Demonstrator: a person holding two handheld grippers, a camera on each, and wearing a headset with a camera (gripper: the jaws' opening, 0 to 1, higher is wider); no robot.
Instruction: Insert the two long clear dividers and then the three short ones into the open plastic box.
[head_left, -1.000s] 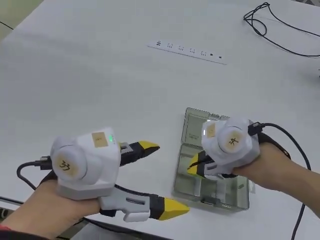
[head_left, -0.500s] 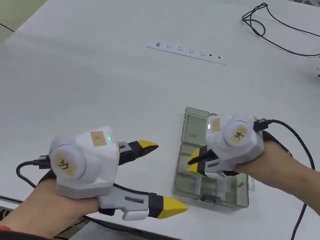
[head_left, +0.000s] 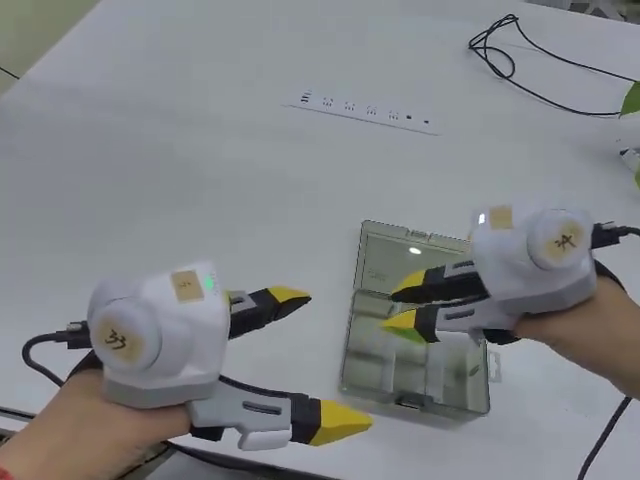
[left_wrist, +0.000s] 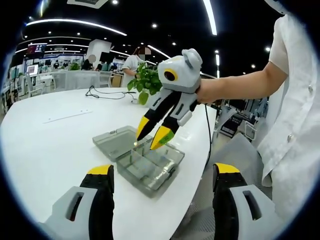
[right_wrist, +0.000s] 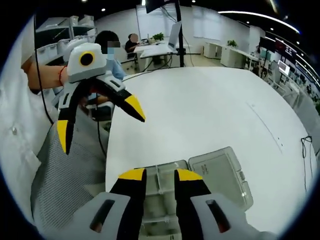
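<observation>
The clear plastic box (head_left: 368, 375) lies open near the table's front edge, its lid (head_left: 385, 262) flat on the far side. Clear dividers stand inside the box (left_wrist: 161, 172); I cannot tell how many. My right gripper (head_left: 405, 303) hovers just above the box's base, jaws a narrow gap apart, nothing visible between them. In the right gripper view its fingertips (right_wrist: 133, 174) point down at the box (right_wrist: 165, 202). My left gripper (head_left: 318, 360) is left of the box, apart from it, jaws spread wide and empty. The left gripper view shows the right gripper (left_wrist: 151, 136) above the box.
A white power strip (head_left: 365, 108) lies farther back on the white table (head_left: 180, 170). A black cable (head_left: 515, 60) loops at the back right, beside a green leaf (head_left: 630, 98). The table's front edge runs just below the left gripper.
My right gripper has lifted out of the box and moved to the right, so its jaws now show above the base. The left gripper has barely moved.
</observation>
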